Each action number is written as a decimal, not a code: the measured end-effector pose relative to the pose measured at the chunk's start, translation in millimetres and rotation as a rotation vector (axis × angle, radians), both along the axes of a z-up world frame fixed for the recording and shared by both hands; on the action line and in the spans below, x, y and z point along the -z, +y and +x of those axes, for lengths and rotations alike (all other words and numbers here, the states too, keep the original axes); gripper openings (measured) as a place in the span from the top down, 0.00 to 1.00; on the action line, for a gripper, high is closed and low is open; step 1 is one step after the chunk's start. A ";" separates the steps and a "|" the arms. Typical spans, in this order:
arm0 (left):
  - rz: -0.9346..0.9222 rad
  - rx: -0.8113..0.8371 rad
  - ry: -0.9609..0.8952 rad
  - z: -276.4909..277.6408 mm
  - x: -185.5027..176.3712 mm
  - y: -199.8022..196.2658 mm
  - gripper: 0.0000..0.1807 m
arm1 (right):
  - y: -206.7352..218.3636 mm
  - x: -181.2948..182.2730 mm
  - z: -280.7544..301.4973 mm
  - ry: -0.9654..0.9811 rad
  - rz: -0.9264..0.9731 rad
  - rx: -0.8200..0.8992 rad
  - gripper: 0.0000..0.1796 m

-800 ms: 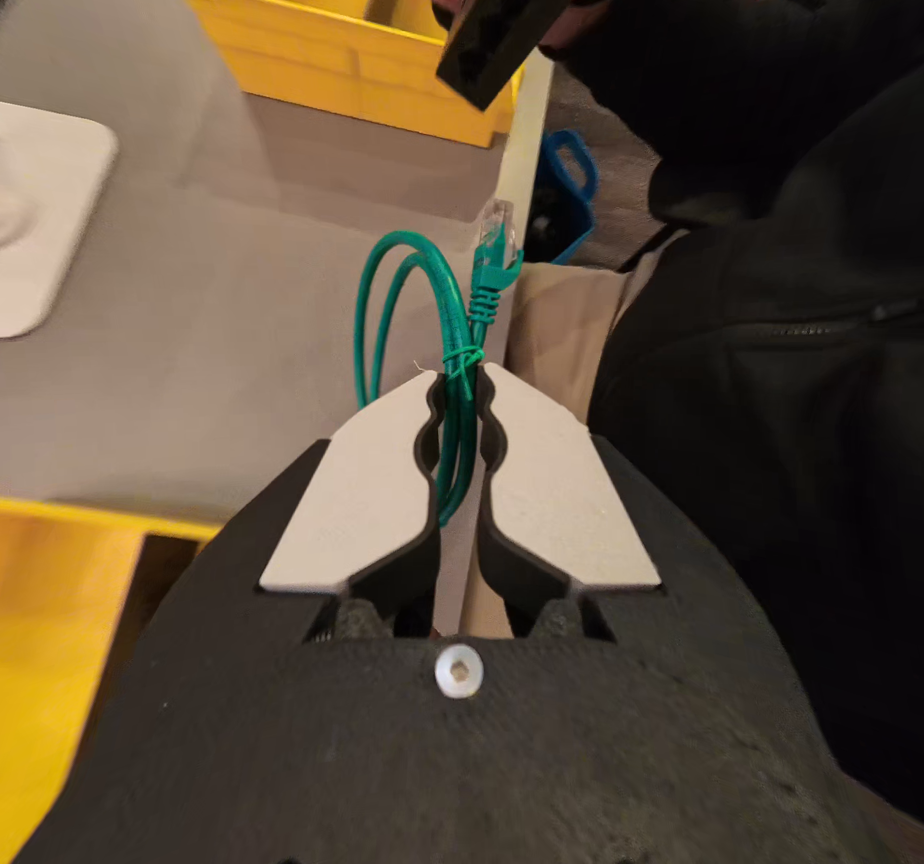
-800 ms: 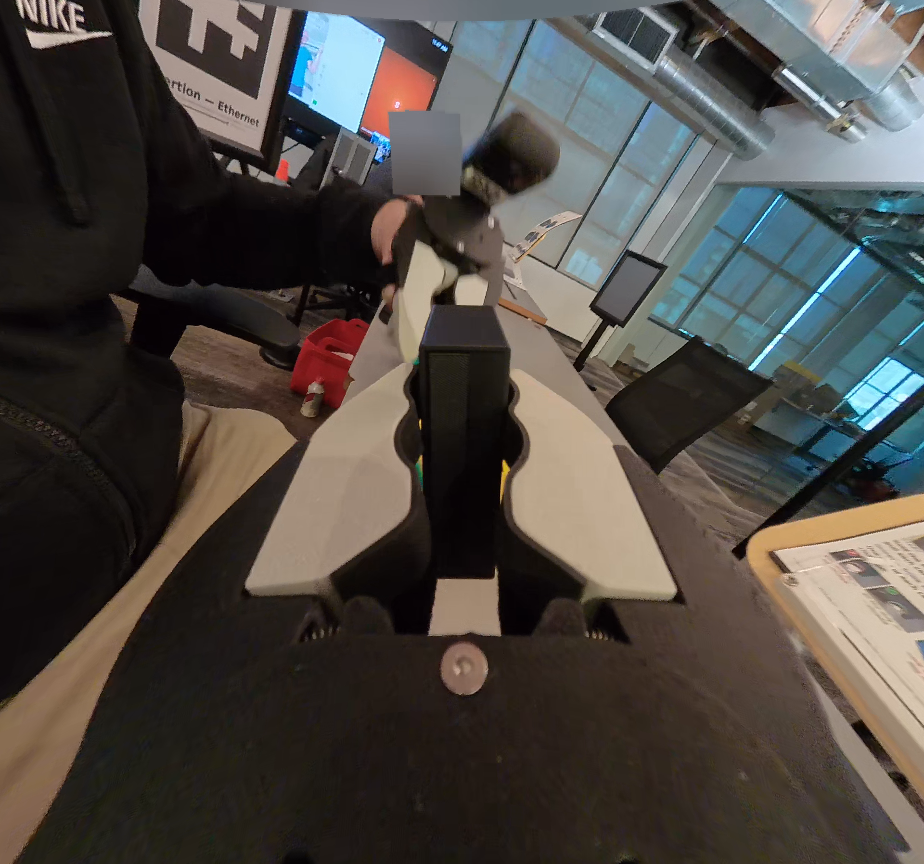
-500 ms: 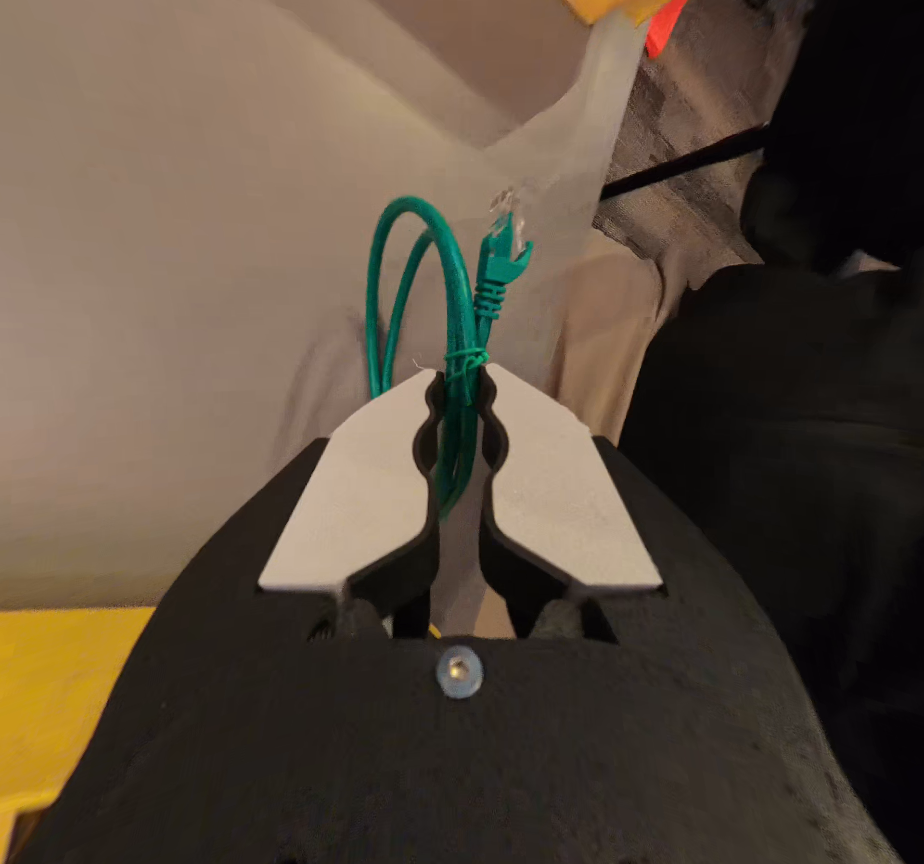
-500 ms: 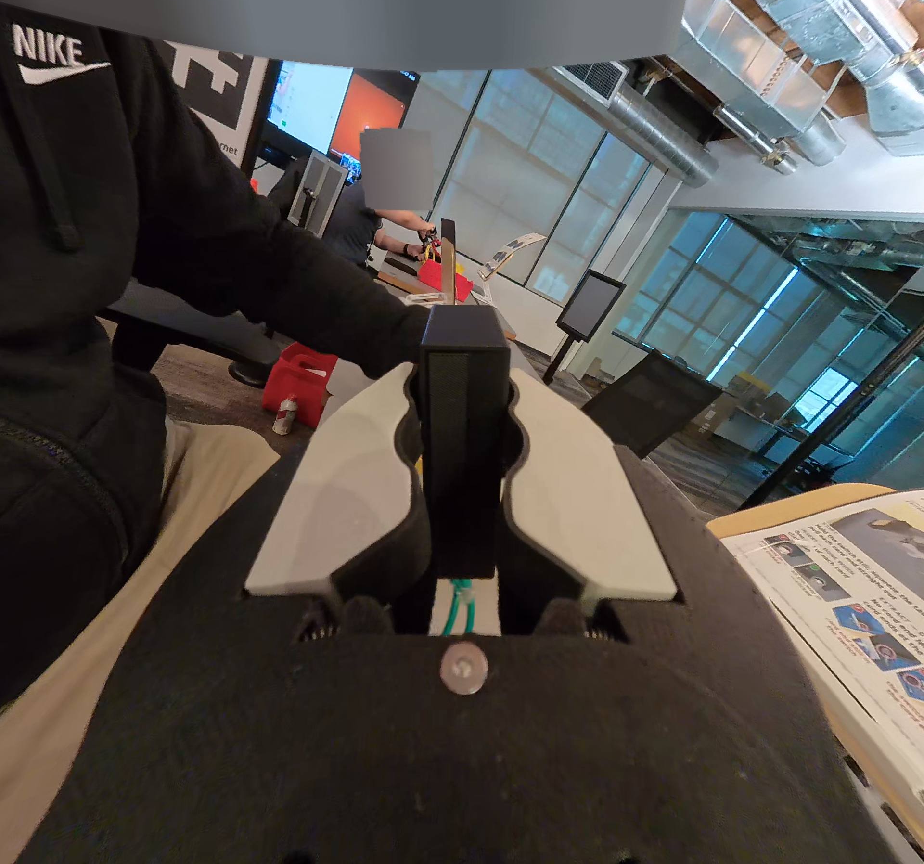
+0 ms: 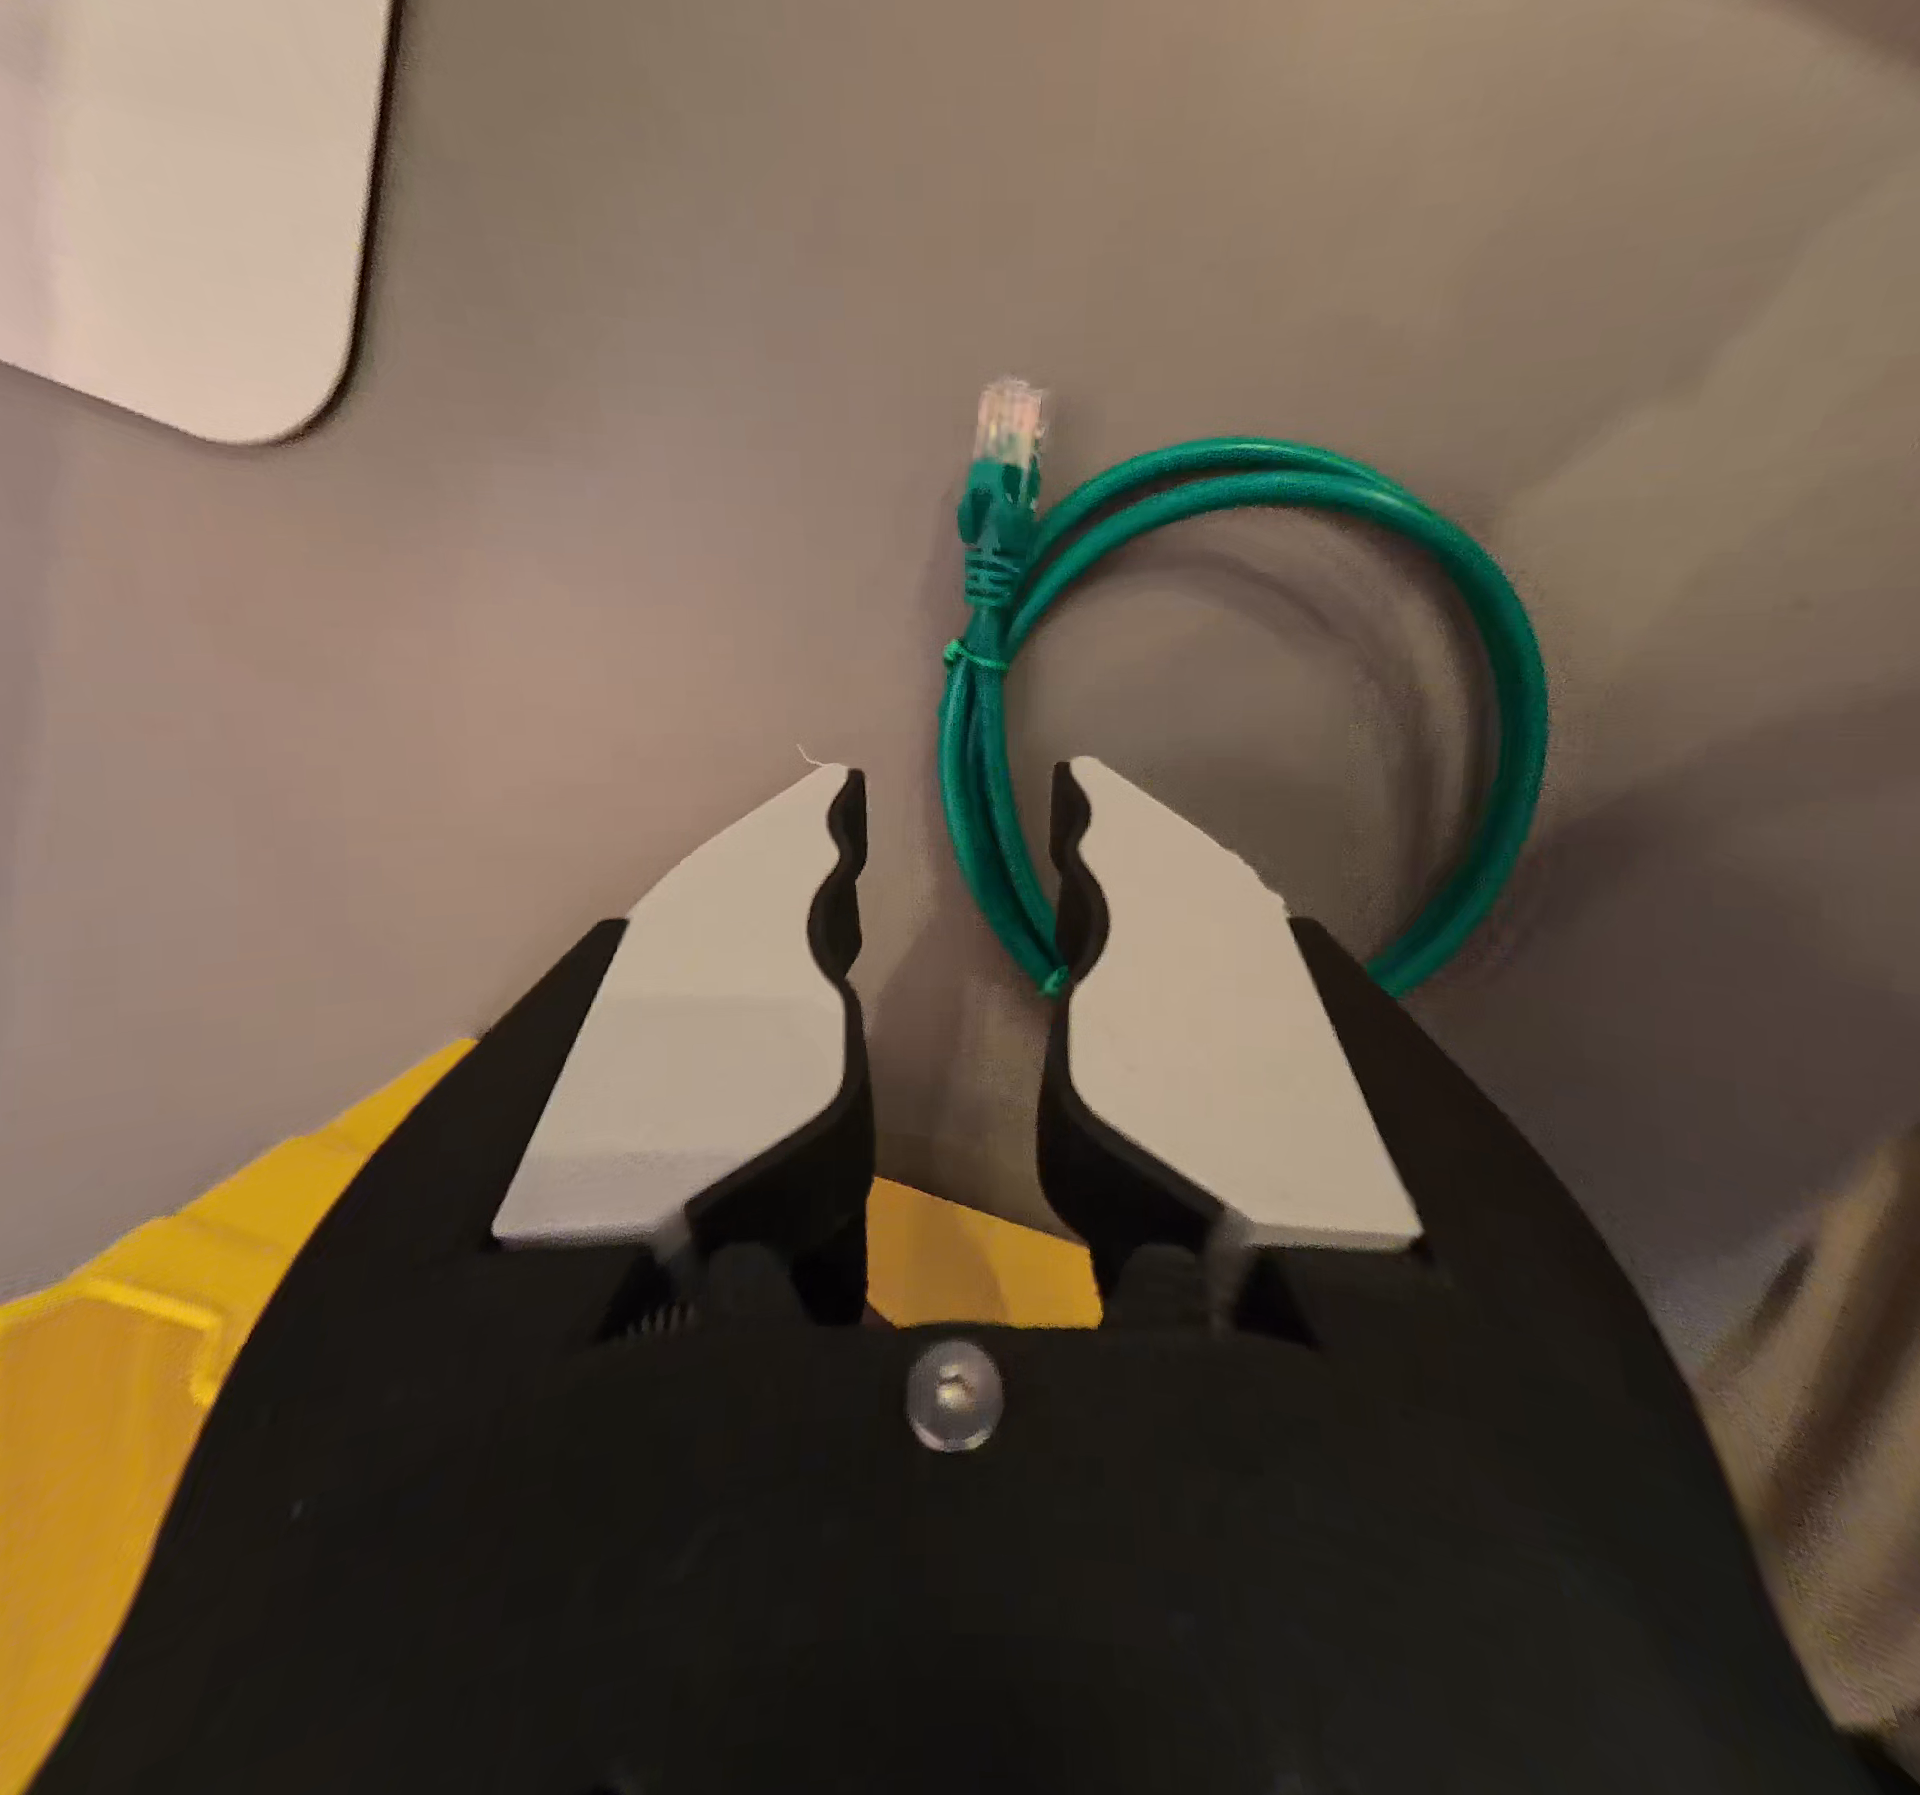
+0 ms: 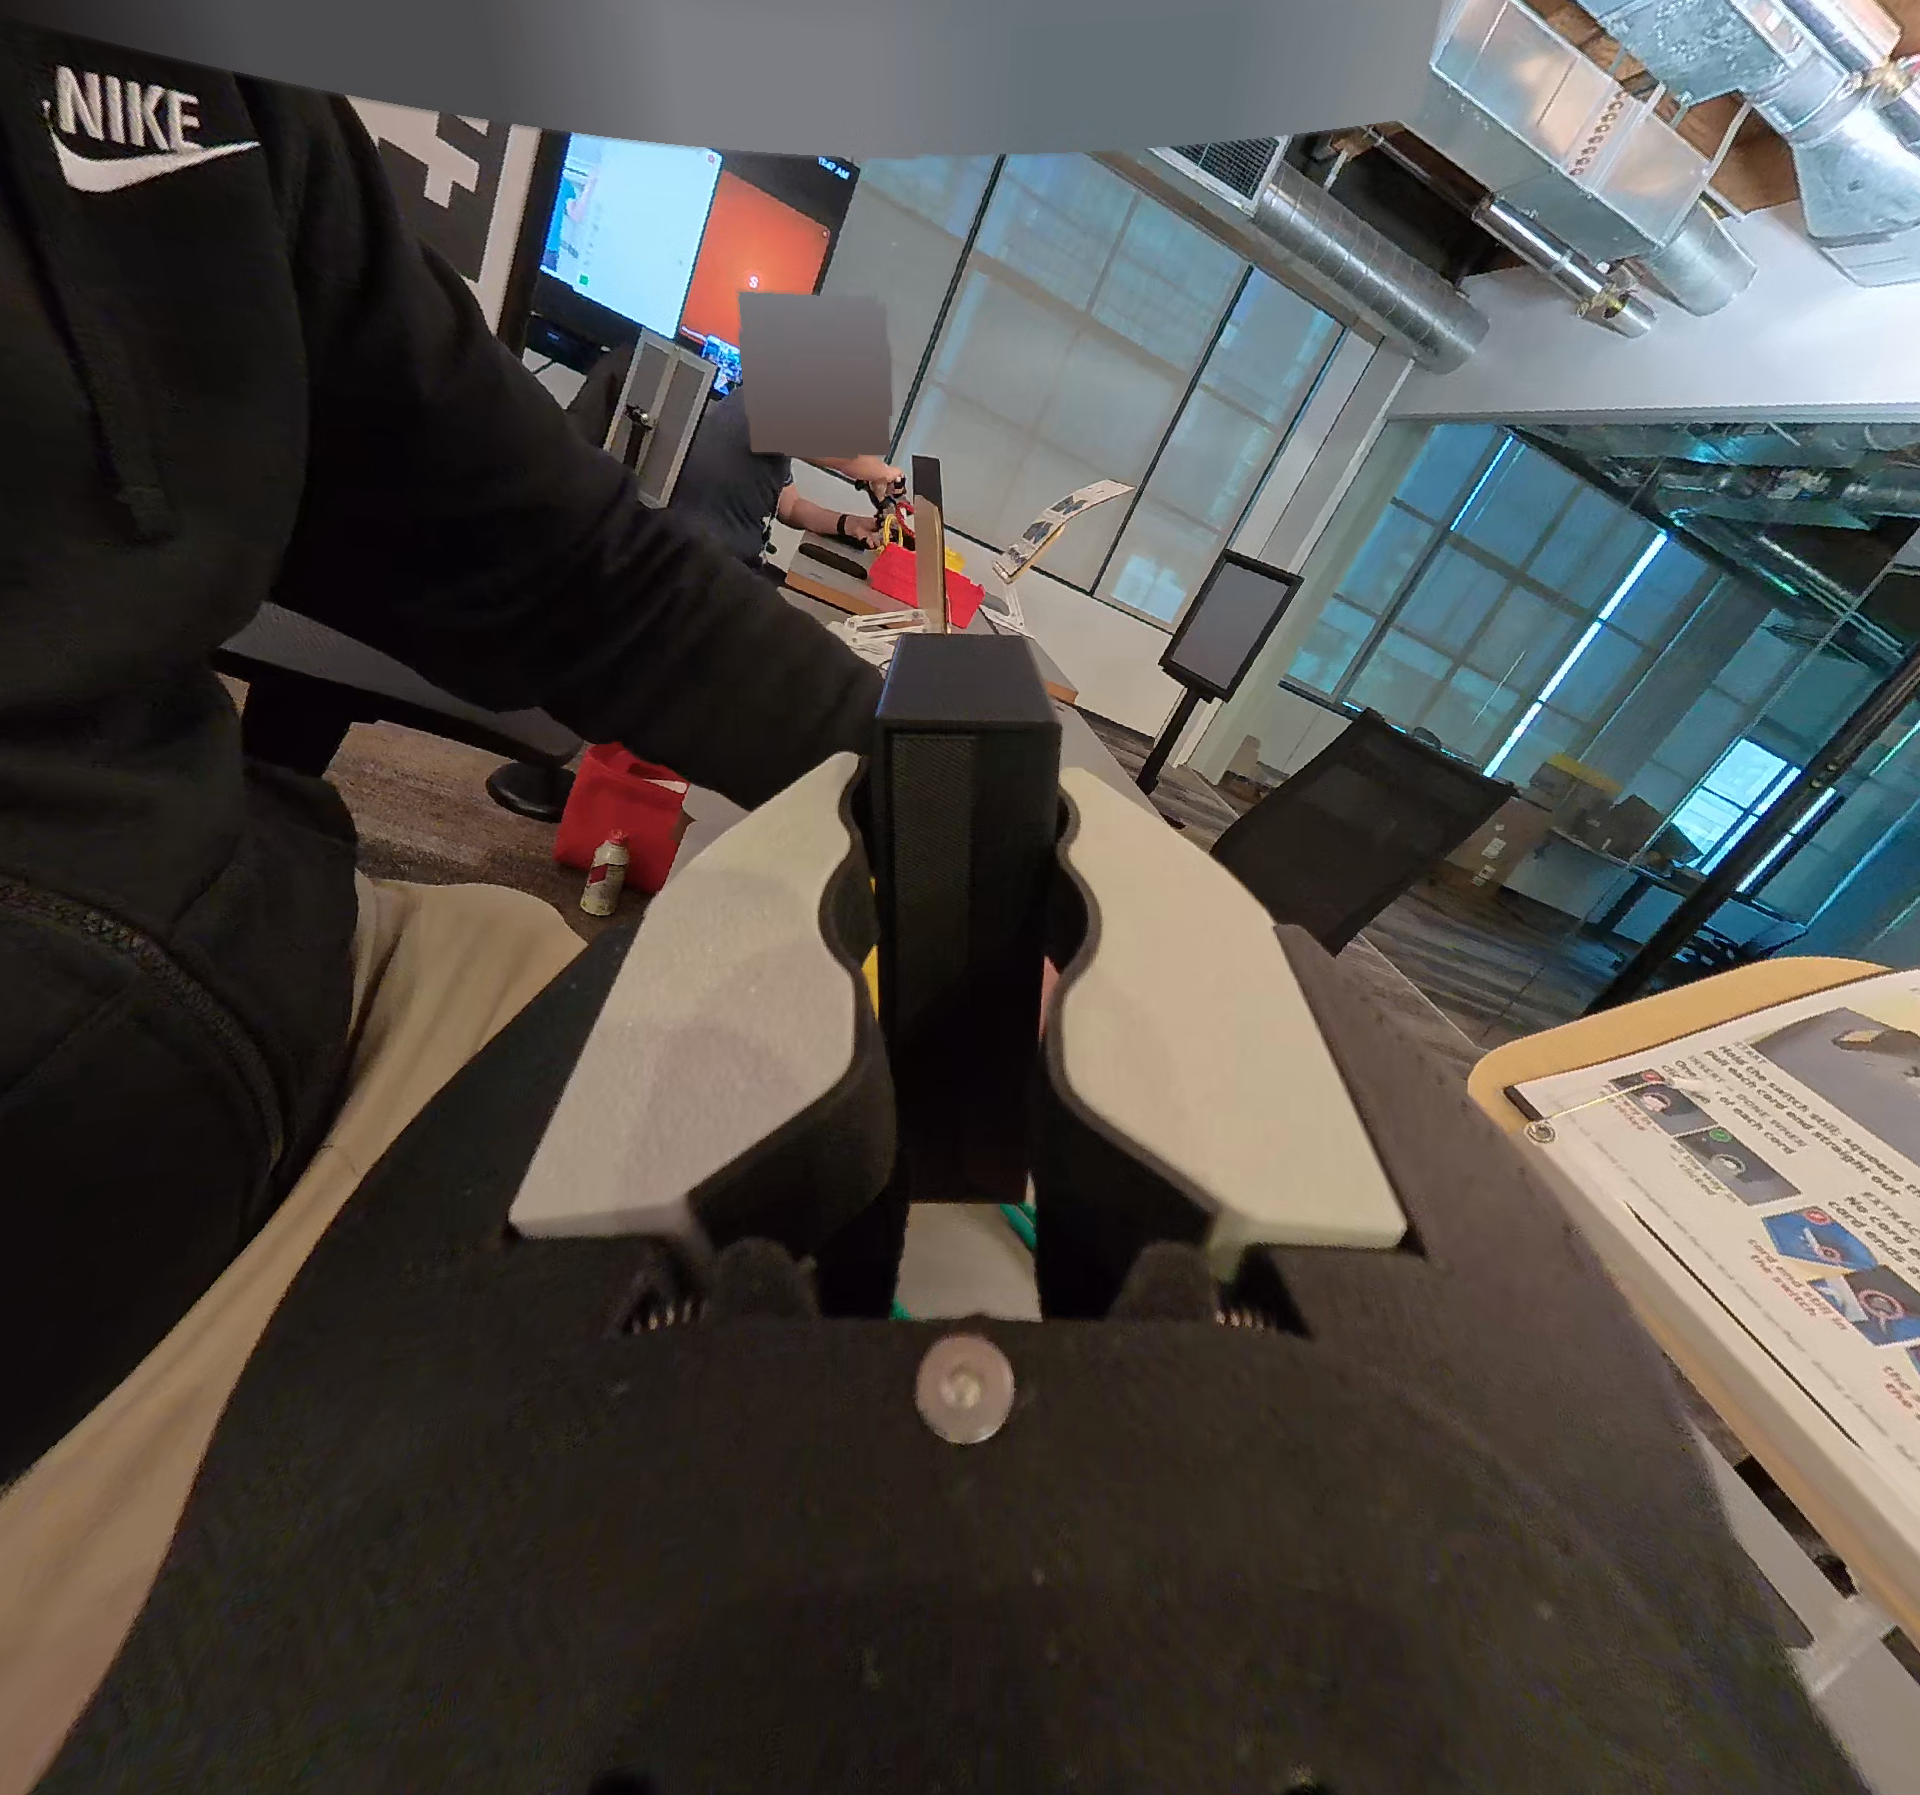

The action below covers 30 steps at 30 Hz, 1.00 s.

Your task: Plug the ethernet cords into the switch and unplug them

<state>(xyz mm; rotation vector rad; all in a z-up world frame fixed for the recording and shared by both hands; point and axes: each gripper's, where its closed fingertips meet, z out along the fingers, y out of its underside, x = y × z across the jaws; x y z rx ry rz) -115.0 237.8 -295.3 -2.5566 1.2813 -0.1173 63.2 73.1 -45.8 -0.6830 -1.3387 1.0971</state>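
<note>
A coiled green ethernet cord (image 5: 1496,706) with a clear plug (image 5: 1006,424) lies on the grey table (image 5: 644,519). My left gripper (image 5: 956,779) is open just above it, and the cord's tied stretch runs between the fingertips, close to the right finger (image 5: 1164,956). My right gripper (image 6: 958,789) is shut on a black box, the switch (image 6: 961,872), and holds it upright in the air, pointing away from the table toward the room. A bit of green cord (image 6: 1023,1226) shows below the switch.
A yellow bin (image 5: 104,1413) sits under my left gripper at the lower left. A white pad (image 5: 177,135) lies at the table's upper left. In the right wrist view a person in a black hoodie (image 6: 208,602) is at left and a printed sheet (image 6: 1745,1205) lies at right. Tip to tip, the grippers are about 35 cm apart.
My left gripper swung from the table edge to over the table, opened and let go of the green cord, which now lies flat. My right gripper kept its hold on the switch.
</note>
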 end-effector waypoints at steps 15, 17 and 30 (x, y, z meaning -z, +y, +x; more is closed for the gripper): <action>-0.080 0.068 0.090 29.4 40.9 13.0 0.92 | 3.0 6.4 -3.9 -0.006 -0.005 0.008 0.84; -0.077 0.100 0.048 35.6 32.9 8.1 0.94 | 6.6 7.0 -1.4 0.013 -0.003 0.016 0.84; -0.010 0.387 -0.358 97.9 -136.6 -105.2 0.94 | 11.0 12.3 9.5 0.028 0.103 0.008 0.84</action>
